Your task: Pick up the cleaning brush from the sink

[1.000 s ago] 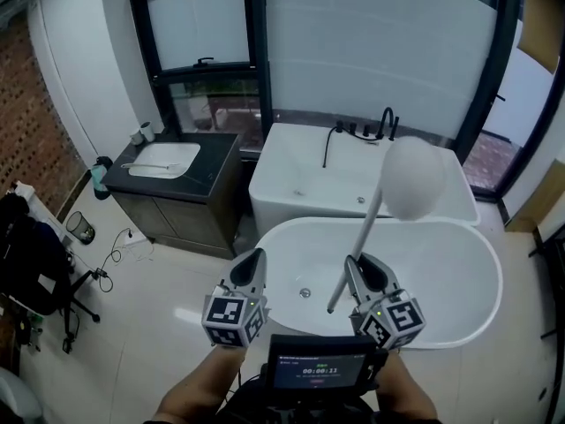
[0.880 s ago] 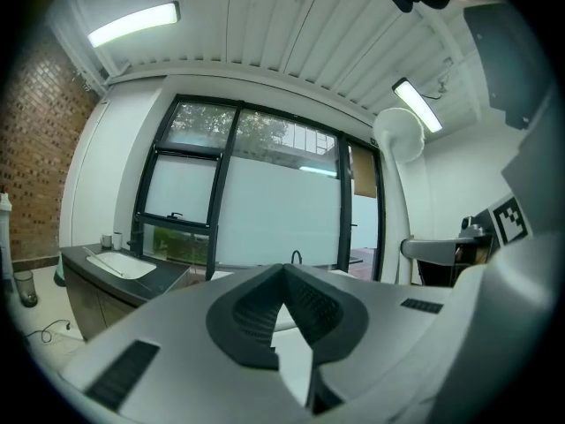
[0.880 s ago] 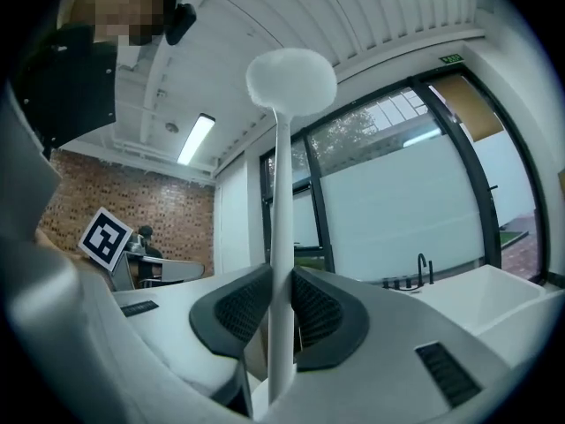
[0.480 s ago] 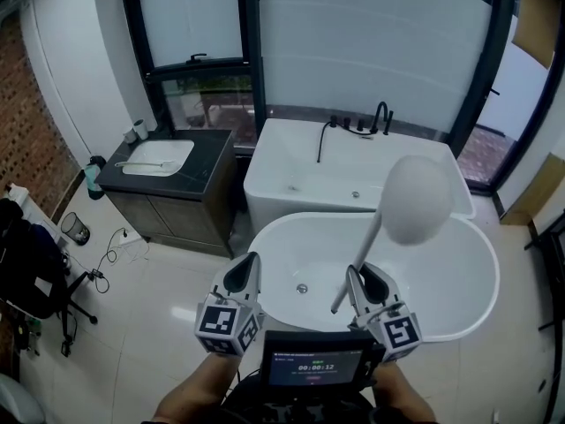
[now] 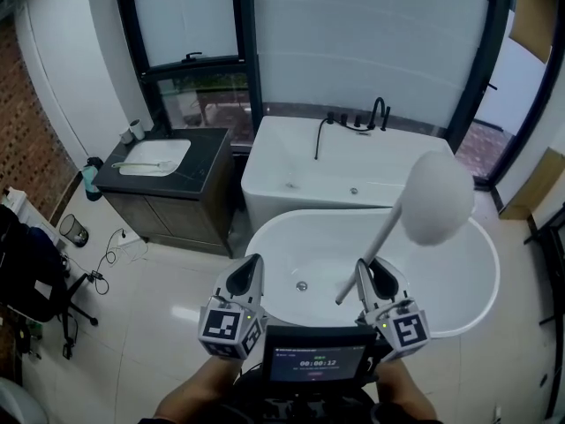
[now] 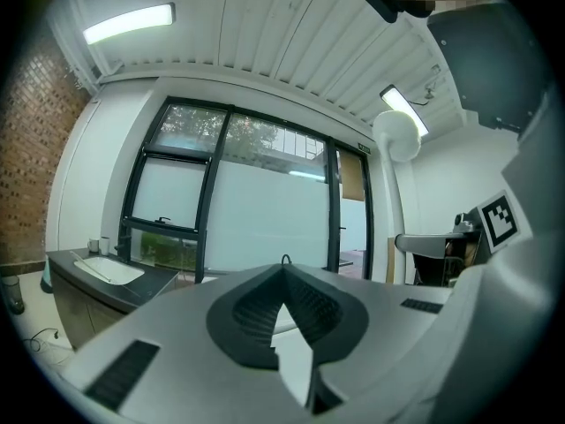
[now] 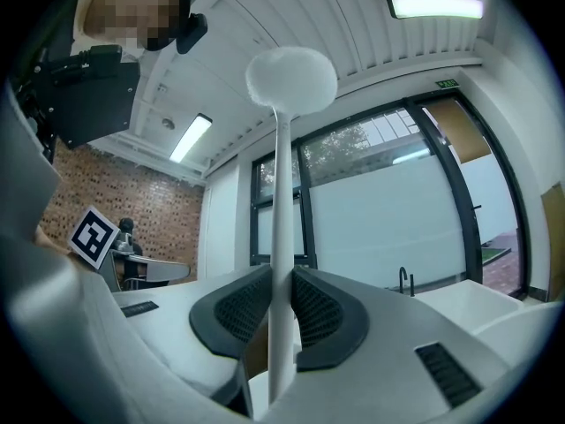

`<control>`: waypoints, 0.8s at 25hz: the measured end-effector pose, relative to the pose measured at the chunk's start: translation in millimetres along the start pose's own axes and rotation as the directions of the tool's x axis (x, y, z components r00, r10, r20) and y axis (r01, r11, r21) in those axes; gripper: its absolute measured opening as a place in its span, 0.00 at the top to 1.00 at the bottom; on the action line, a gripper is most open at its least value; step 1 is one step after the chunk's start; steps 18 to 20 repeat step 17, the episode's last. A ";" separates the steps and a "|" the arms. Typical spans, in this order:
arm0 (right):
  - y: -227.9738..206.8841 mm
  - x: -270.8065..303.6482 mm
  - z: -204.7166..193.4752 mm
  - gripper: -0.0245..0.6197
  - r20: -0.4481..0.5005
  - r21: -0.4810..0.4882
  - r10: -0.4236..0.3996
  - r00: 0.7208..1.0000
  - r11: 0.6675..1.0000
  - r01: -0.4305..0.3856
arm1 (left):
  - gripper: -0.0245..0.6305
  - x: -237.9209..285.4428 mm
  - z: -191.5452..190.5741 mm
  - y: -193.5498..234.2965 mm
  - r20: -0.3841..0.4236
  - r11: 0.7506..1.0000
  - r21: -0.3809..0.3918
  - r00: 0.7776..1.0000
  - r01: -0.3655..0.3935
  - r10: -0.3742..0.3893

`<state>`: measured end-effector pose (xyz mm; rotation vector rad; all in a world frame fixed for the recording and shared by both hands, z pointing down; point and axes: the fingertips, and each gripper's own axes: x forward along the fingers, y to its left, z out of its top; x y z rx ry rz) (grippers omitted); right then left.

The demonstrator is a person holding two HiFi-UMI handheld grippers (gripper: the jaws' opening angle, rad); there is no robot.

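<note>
The long white cleaning brush (image 5: pixel 388 229) with its round fluffy white head was up in the air, clamped by its thin handle (image 7: pixel 281 237) between the dark ribbed pads of the right gripper (image 5: pixel 369 272). In the right gripper view, both pads pressed against the handle, which rose straight up from the jaws to the puffy head (image 7: pixel 291 76). From the head view the handle slanted up and to the right, and the head hung over the far right rim of the white oval bathtub (image 5: pixel 459 263).

The left gripper (image 5: pixel 250 268) was beside it over the tub's near left edge, its jaws drawn together at the tips with nothing between them (image 6: pixel 284 276). A small dark screen (image 5: pixel 318 365) sat between the two grippers.

Behind the oval tub stood a white rectangular bathtub (image 5: pixel 291 162) with black taps (image 5: pixel 380 113). The white sink basin (image 5: pixel 154 157), set in a dark vanity counter, lay well apart to the left.
</note>
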<state>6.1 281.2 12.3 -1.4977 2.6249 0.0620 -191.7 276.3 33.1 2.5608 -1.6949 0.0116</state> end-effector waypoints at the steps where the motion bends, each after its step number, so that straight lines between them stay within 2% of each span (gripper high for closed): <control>1: -0.9 0.2 0.5 0.89 0.000 -0.001 -0.004 1.000 1.000 0.004 | 0.95 1.1 0.9 0.0 0.001 1.000 0.000 1.000 0.004 -0.004; 11: -2.8 4.6 -7.2 0.89 -0.013 0.007 -0.019 1.000 1.000 0.019 | 0.95 8.3 -3.0 -0.3 -0.006 0.999 -0.004 0.999 0.034 -0.034; 20: -11.1 14.2 -1.0 0.89 -0.020 0.020 -0.026 0.999 0.999 0.026 | 0.95 18.4 8.6 1.9 -0.002 0.999 -0.002 0.999 0.039 -0.039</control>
